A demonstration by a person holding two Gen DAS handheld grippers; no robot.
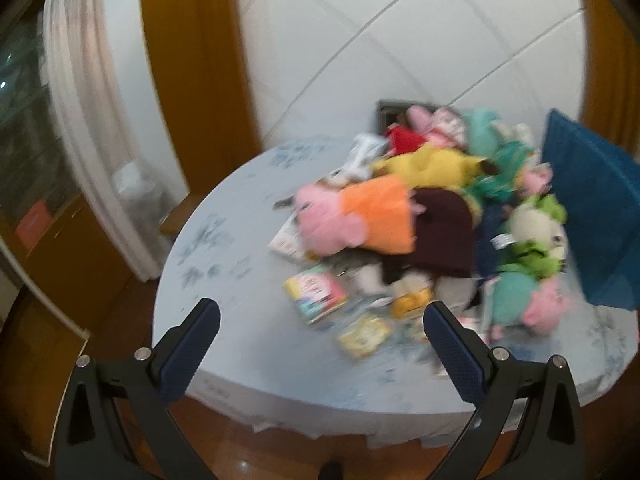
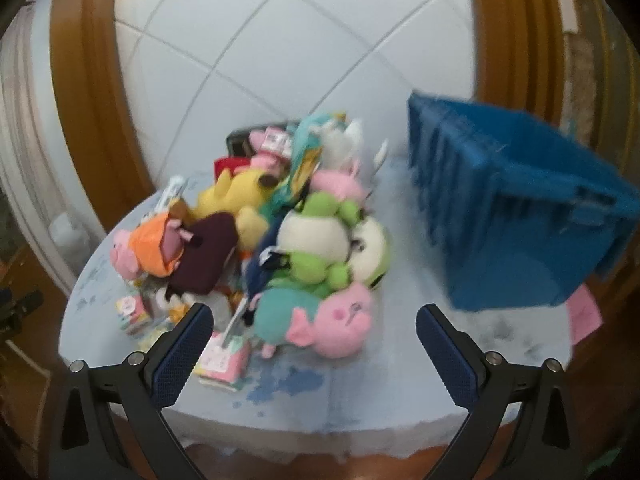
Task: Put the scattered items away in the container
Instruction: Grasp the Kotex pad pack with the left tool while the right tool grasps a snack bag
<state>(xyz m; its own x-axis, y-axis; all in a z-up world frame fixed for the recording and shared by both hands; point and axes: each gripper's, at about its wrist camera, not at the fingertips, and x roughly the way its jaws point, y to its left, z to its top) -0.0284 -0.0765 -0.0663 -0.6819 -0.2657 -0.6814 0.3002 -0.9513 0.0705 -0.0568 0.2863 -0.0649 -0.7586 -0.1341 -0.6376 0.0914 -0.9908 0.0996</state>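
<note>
table (image 2: 360, 392): pile of plush toys (image 2: 304, 240) sits on it, mid-left
crate (image 2: 500, 216): on the table too, right of the pile, apart from it
small packets (image 2: 224, 360): at the pile's near edge
wall (image 2: 280, 40): right behind the table

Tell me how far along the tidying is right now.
Nothing looks done: the toys lie heaped on the table, beside the blue crate, not in it. Nothing is in hand; left gripper and right gripper are both open. The whole pile is left.
</note>
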